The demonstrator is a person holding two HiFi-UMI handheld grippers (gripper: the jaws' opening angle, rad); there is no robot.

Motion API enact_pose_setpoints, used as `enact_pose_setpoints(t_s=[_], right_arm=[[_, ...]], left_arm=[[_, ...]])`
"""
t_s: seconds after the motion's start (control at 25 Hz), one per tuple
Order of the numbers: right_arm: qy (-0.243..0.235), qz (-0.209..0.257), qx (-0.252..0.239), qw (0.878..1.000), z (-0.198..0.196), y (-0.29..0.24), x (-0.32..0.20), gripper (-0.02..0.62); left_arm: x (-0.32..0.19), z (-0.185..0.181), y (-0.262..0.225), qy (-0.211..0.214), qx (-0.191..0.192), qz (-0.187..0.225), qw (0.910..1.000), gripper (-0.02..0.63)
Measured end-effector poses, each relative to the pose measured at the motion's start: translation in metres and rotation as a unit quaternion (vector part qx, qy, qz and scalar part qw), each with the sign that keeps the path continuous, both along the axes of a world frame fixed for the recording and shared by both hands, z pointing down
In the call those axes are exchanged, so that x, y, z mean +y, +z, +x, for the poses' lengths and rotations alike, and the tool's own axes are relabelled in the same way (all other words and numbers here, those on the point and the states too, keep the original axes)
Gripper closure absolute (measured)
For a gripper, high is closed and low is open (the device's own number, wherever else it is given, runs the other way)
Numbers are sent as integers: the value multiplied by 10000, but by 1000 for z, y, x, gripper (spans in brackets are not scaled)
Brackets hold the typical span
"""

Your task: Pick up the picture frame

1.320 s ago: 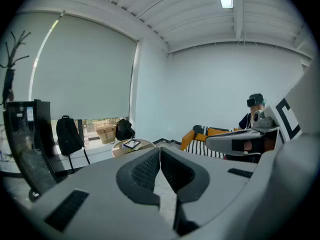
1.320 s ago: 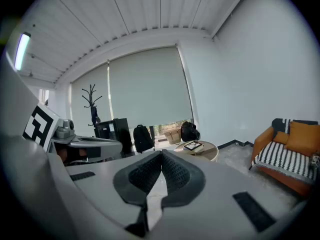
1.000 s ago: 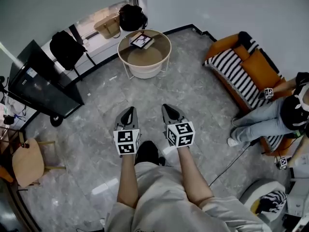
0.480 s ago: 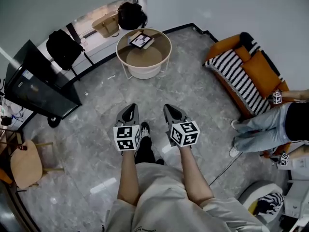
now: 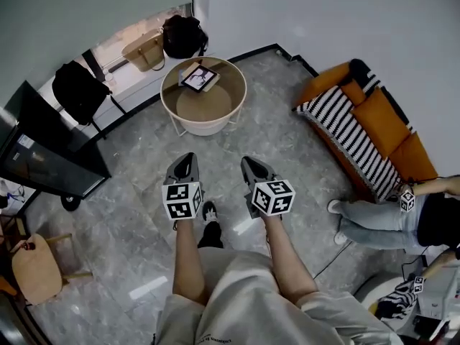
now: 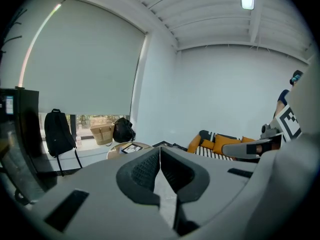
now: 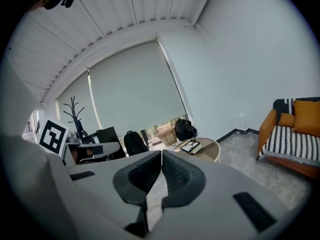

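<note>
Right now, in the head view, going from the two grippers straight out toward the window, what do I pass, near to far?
round table → picture frame lying on its far side → black bag by the window

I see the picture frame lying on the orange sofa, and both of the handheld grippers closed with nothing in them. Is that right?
Not quite. The picture frame lies on the round table near the window, not on the sofa; the head view shows it. The rest holds: the left gripper and the right gripper are both closed with nothing in them.
</note>
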State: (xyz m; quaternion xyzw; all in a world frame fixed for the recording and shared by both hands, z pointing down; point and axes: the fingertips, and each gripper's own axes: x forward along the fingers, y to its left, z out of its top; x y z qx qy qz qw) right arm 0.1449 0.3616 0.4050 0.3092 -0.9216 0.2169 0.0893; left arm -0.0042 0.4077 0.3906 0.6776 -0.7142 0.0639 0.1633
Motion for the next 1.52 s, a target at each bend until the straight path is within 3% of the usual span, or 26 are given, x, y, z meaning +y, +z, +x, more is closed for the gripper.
enact_pose_setpoints(t_s=[0.24, 0.52, 0.84, 1.16, 1.52], right_arm=[[35, -22, 50, 10000, -45, -5, -60, 560], [268, -62, 25, 9996, -68, 3, -135, 560], [394, -104, -29, 9992, -99, 15, -172, 560], [455, -311, 90, 9984, -85, 46, -228, 560], [-79, 36, 279, 9996, -88, 26, -352, 560]], left_arm=[[-66, -44, -1, 131, 63, -82, 9999, 584], [-145, -69, 2, 405, -8, -121, 9991, 584], [-174, -103, 36, 551, 150, -369, 9977, 584], [-223, -103, 83, 518, 366, -803, 9947, 584], [-342, -90, 50, 479, 150, -626, 9968, 584]])
